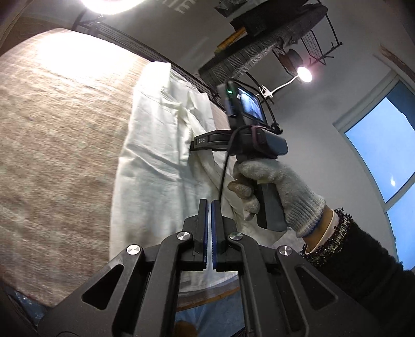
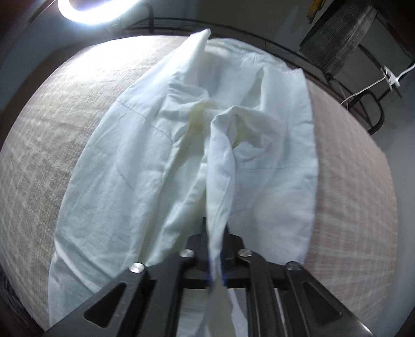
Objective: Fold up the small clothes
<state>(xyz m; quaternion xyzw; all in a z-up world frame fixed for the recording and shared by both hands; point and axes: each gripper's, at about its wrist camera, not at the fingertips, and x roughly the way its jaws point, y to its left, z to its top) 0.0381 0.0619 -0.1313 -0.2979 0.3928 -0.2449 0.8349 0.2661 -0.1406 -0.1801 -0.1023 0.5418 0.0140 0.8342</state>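
A white garment [image 1: 155,145] lies spread on a beige woven tabletop [image 1: 57,129]. My left gripper [image 1: 209,204] is shut with nothing between its blue pads and hovers above the garment's near part. My right gripper [image 2: 216,230] is shut on a fold of the white garment [image 2: 181,145], which rises from the cloth into its jaws and hides the fingertips. In the left wrist view the right gripper body [image 1: 246,140] is held by a gloved hand [image 1: 280,186] over the garment's right side.
The tabletop [image 2: 39,155] extends left and right of the garment. A ring light [image 2: 88,10] shines at the far edge. A metal rack [image 1: 272,46] with a lamp [image 1: 304,74] and a window [image 1: 384,145] stand to the right.
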